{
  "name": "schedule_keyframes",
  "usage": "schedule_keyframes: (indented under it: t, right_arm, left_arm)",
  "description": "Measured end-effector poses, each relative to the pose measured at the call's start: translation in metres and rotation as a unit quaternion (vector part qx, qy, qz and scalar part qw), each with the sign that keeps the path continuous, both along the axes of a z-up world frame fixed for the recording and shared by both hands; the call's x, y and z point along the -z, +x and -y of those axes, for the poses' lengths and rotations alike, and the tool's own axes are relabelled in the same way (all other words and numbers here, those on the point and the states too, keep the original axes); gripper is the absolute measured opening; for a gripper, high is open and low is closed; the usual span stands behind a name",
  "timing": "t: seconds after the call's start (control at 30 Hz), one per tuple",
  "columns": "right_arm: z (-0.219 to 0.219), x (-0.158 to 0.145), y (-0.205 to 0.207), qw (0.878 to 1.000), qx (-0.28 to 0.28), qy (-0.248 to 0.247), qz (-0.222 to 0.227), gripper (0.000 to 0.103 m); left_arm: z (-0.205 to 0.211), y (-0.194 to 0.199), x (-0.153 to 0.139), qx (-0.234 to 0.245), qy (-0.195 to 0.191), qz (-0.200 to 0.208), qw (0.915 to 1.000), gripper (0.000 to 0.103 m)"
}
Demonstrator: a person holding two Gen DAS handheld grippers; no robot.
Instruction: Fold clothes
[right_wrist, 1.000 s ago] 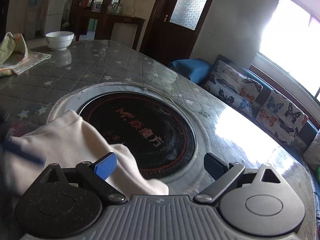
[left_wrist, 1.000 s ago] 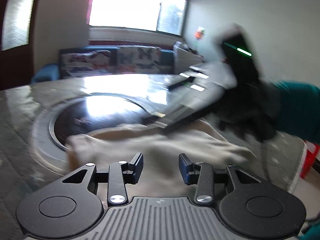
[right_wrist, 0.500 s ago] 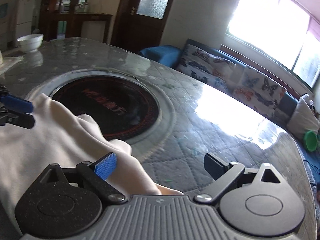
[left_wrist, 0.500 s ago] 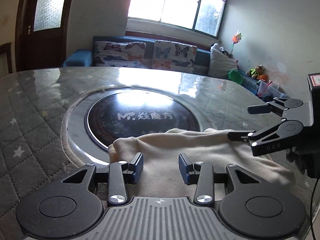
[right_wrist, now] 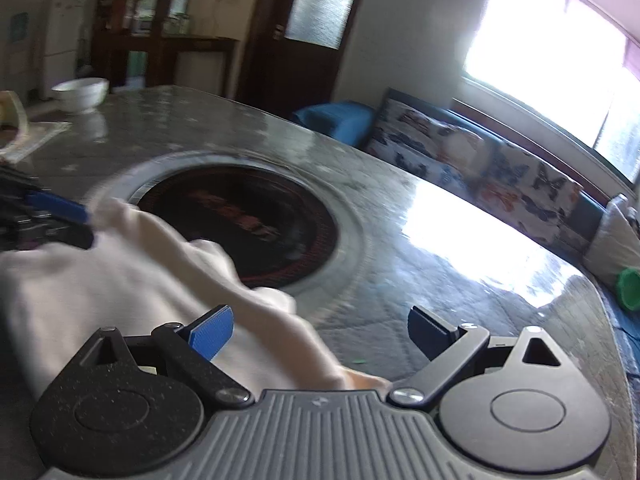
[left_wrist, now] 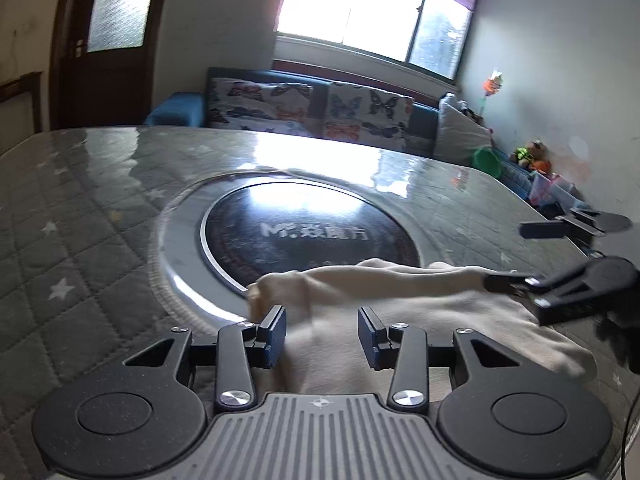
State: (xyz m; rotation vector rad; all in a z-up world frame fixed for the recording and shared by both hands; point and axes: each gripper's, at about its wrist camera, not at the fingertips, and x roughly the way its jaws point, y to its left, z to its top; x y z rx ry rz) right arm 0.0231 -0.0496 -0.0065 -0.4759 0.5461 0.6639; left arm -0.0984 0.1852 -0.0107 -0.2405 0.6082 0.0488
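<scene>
A cream garment (left_wrist: 400,300) lies bunched on the near part of the quilted grey table (left_wrist: 80,220), its far edge over the rim of a round black inset plate (left_wrist: 308,232). My left gripper (left_wrist: 322,330) is open and empty just above the garment's near left part. My right gripper (right_wrist: 320,330) is open wide over the garment's right end (right_wrist: 140,280). It also shows in the left wrist view (left_wrist: 520,254) at the garment's right edge, and the left gripper shows at the left of the right wrist view (right_wrist: 60,220).
A white bowl (right_wrist: 82,92) and a folded cloth (right_wrist: 28,136) sit at the table's far left corner. A butterfly-print sofa (left_wrist: 312,112) runs under the window behind the table. Toys and a green bowl (left_wrist: 486,162) lie past the right side.
Both grippers have shifted over the garment and the views have swung. The right gripper moved from across the left view to the garment's right edge. Both jaws stay open.
</scene>
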Motion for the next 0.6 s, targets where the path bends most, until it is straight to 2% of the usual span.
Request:
schedule_keyframes:
  t: [0.27,0.47,0.6]
  right_arm:
    - [-0.025,-0.007,-0.058,0.995,-0.102,0.012,-0.02,0.095]
    - [-0.051,-0.008,-0.088,0.986,-0.166,0.011,-0.03,0.094]
    - [-0.069,-0.008,-0.104,0.979,-0.201,0.014,-0.036,0.09]
  left_arm:
    - [-0.015,-0.008,0.006,-0.028,-0.008,-0.025,0.9992,0.051]
    - [-0.017,-0.014,0.002,-0.032,0.016,-0.025,0.9991,0.053]
    - [-0.028,-0.02,-0.004,-0.05,0.012,-0.02,0.9985,0.053]
